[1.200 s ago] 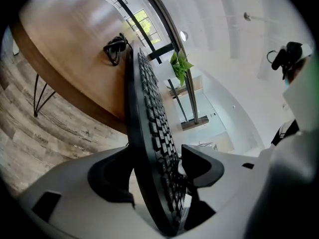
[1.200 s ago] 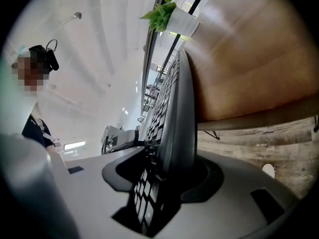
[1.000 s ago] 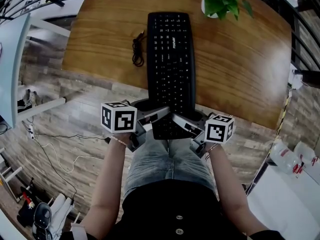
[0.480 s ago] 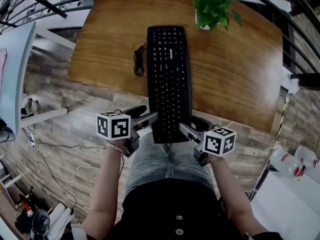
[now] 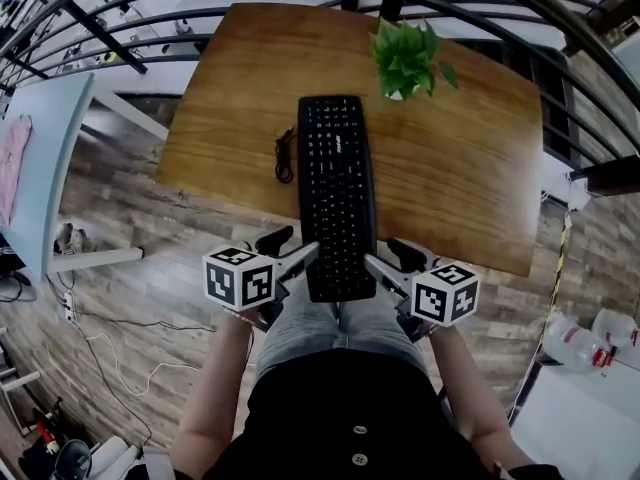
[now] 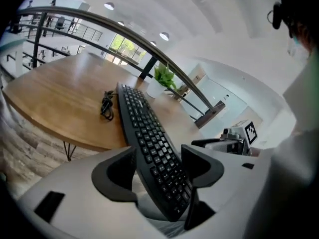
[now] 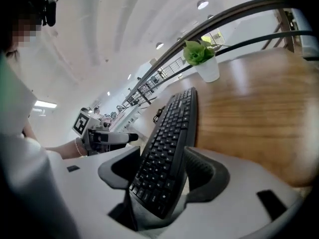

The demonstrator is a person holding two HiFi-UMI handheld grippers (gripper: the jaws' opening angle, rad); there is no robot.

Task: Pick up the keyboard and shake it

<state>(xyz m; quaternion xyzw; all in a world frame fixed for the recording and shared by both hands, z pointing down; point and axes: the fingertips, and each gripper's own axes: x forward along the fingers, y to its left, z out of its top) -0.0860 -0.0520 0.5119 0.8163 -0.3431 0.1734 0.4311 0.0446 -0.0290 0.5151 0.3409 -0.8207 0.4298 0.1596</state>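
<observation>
Two grippers, one item held. Black keyboard (image 5: pixel 336 188): lies lengthwise across the near edge of the table (image 5: pixel 470 158), near end overhanging and tilted between my jaws. My left gripper (image 5: pixel 305 256): jaws wide, clamped on its near-left corner. My right gripper (image 5: pixel 372 263): jaws wide, just eased a touch wider, clamped on the near-right corner. Since a second ago, both grippers have rolled and the near end sits higher. Coiled cable (image 5: pixel 285 155): unmoved, left of the keyboard. Potted plant (image 5: pixel 403 56): toward the far edge.
</observation>
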